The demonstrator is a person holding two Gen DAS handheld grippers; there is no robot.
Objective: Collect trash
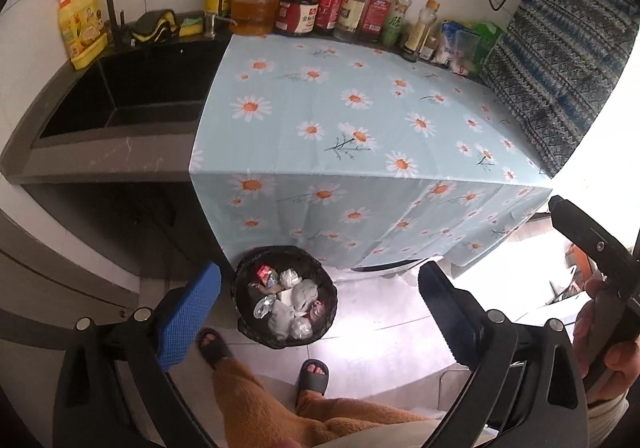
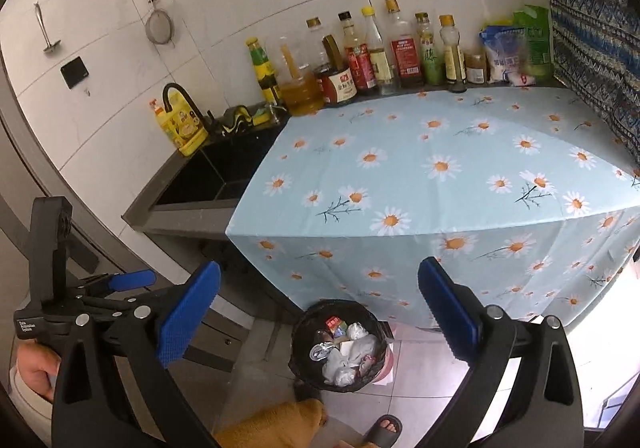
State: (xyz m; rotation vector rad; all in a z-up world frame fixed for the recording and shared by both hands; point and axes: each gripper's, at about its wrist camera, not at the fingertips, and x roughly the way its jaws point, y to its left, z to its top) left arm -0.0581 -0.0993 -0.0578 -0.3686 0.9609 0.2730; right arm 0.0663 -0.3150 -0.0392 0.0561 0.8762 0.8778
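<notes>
A round trash bin (image 1: 286, 296) with a black liner stands on the tiled floor below the counter's front edge. It holds crumpled white tissues (image 1: 304, 294), a small red carton (image 1: 264, 273) and a piece of foil. The left gripper (image 1: 320, 276) hangs high above the bin, jaws wide open, nothing between the blue pads (image 1: 188, 312). In the right wrist view the same bin (image 2: 339, 344) lies low between the fingers of the right gripper (image 2: 320, 272), also wide open and holding nothing. Each gripper shows at the edge of the other's view, held by a hand (image 1: 616, 356).
A daisy-print cloth (image 1: 360, 120) covers the counter and hangs over its front. Sauce and oil bottles (image 1: 320, 0) line the back wall. A black sink (image 1: 132, 96) with a faucet and yellow detergent bottle sits left. A patterned curtain (image 1: 568, 60) hangs right. The person's sandalled feet (image 1: 312, 372) stand beside the bin.
</notes>
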